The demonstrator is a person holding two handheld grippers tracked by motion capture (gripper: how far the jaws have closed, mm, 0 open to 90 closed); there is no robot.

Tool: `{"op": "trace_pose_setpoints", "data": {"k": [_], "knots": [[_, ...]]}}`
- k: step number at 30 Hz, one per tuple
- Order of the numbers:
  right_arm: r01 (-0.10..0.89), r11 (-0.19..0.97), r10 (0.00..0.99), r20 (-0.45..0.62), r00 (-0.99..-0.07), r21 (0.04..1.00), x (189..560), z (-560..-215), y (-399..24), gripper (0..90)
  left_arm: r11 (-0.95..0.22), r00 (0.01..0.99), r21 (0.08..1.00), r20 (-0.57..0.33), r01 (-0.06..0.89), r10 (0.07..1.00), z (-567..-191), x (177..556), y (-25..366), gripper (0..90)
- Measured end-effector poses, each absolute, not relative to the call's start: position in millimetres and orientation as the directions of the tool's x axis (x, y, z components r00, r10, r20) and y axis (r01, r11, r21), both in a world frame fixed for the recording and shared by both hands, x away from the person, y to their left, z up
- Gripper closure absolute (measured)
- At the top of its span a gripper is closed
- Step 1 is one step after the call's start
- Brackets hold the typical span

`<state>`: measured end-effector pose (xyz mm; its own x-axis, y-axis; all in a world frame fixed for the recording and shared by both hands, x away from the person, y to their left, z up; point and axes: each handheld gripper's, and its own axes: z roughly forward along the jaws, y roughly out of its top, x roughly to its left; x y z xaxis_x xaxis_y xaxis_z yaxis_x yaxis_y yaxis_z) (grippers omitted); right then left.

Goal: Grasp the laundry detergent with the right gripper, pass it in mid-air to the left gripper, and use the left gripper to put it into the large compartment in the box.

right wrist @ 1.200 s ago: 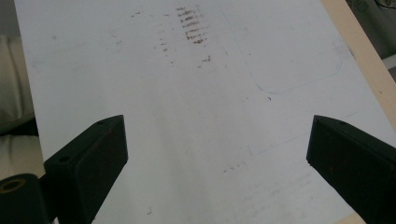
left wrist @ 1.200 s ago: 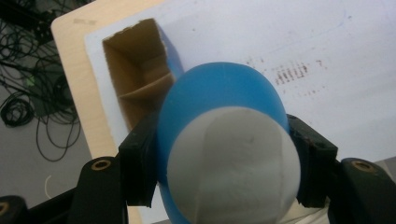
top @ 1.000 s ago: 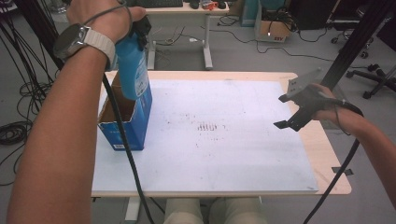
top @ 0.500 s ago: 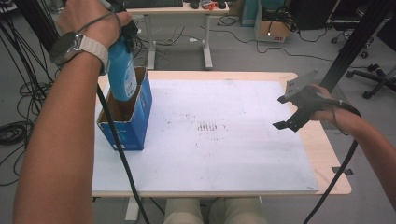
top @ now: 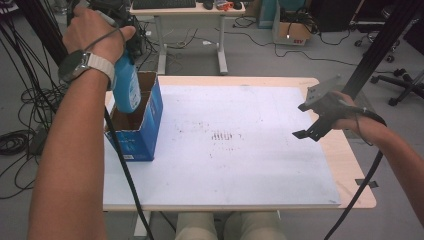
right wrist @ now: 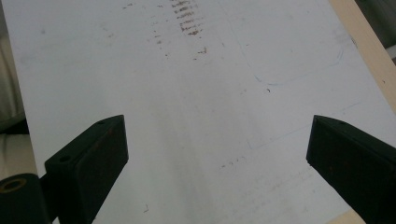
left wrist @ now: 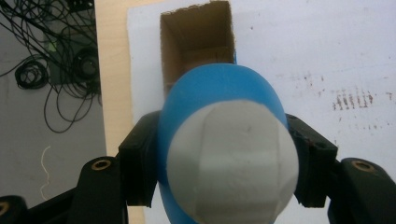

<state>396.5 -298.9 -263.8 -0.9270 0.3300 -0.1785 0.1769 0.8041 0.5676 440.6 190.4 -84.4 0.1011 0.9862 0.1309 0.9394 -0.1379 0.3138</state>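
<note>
Left gripper [left wrist: 224, 163] clamped on blue bottle [top: 126, 86], lowering it into open box [top: 145, 131].
Bottle was gripped by its upper body, white cap [left wrist: 232, 161] toward the gripper camera and base pointing down, probably so it would drop straight through the box mouth; its lower end sat just inside the rim, near the box's back corner. Box stood upright at the left edge of the white board [top: 240, 165] on the table [top: 350, 165], top flaps open, cardboard inside showing. Right gripper [top: 312, 131] hovered over the right side of the board, jaws spread wide with nothing between them, well apart from the box, apparently just parked out of the way. Print on the box side and bottle label was too small to read.
</note>
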Motion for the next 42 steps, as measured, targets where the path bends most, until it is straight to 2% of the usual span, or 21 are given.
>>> {"op": "trace_pose_setpoints", "data": {"k": [22,30,31,42], "knots": [[0.200,0.813,0.340,-0.167,-0.926,0.547,397.4,-266.6,-301.4,5.5,-0.094,0.066,0.314,0.098,0.945,0.993,-133.4,446.2,212.2,37.7],[0.211,0.795,0.354,-0.151,-0.923,0.569,397.3,-268.3,-304.0,5.5,-0.084,0.061,0.304,0.087,0.949,0.994,-158.3,449.1,216.1,37.6],[0.275,0.787,0.400,-0.118,-0.909,0.553,392.8,-267.7,-304.1,5.5,-0.086,0.063,0.301,0.086,0.950,0.994,-161.7,449.4,216.3,37.6],[0.268,0.786,0.395,-0.119,-0.911,0.556,394.5,-268.8,-304.2,5.5,-0.101,0.081,0.288,0.079,0.952,0.994,-193.2,452.7,215.6,37.7]]}}
